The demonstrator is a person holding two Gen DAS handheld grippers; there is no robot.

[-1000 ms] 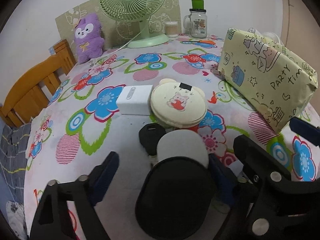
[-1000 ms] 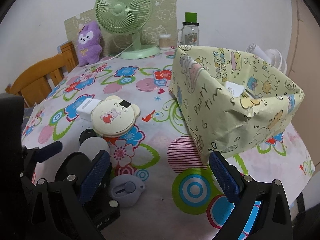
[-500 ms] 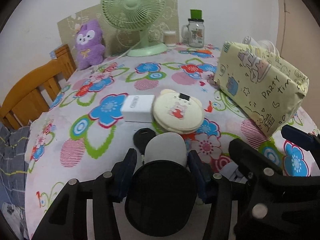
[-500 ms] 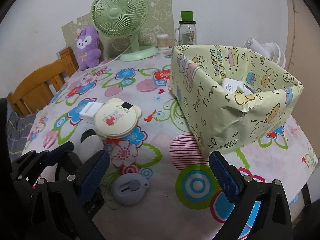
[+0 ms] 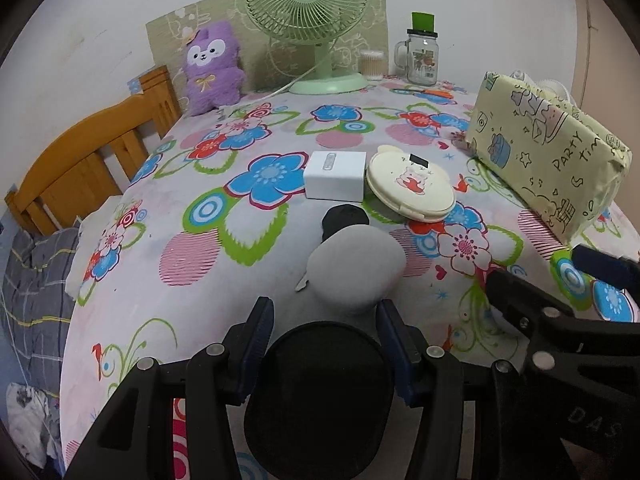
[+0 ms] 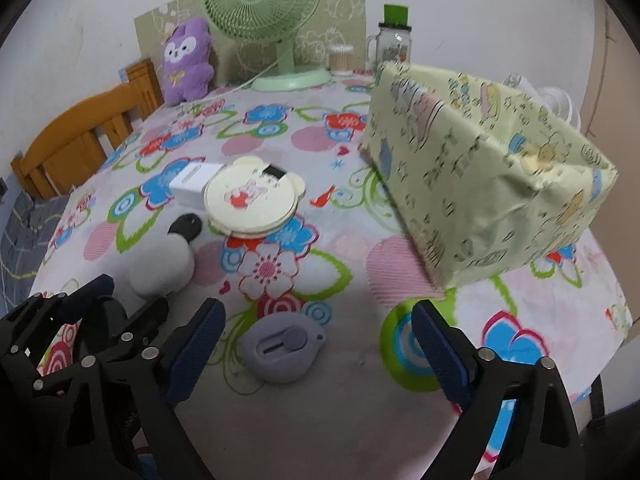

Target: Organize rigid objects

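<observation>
My left gripper (image 5: 326, 340) is shut on a black rounded object (image 5: 320, 392), its blue pads pressing both sides. Just ahead lies a grey domed object (image 5: 356, 268); whether the two are joined I cannot tell. Beyond it are a black key fob (image 5: 346, 218), a white box (image 5: 336, 176) and a cream bear-shaped round case (image 5: 412, 192). My right gripper (image 6: 318, 344) is open with its jaws closing, and a small grey-purple case (image 6: 284, 350) lies on the cloth between its fingers, untouched. The yellow cartoon-print box (image 6: 480, 172) stands at the right.
The flowered tablecloth (image 5: 248, 280) covers the table. At the back stand a green fan (image 5: 308, 20), a purple plush toy (image 5: 212, 68), a glass jar (image 5: 422, 56) and a cotton swab tub (image 5: 372, 65). A wooden chair (image 5: 80, 168) is at the left edge.
The left jaws closed onto the black rounded object and the left gripper drew back slightly. The right jaws narrowed a little around the grey-purple case.
</observation>
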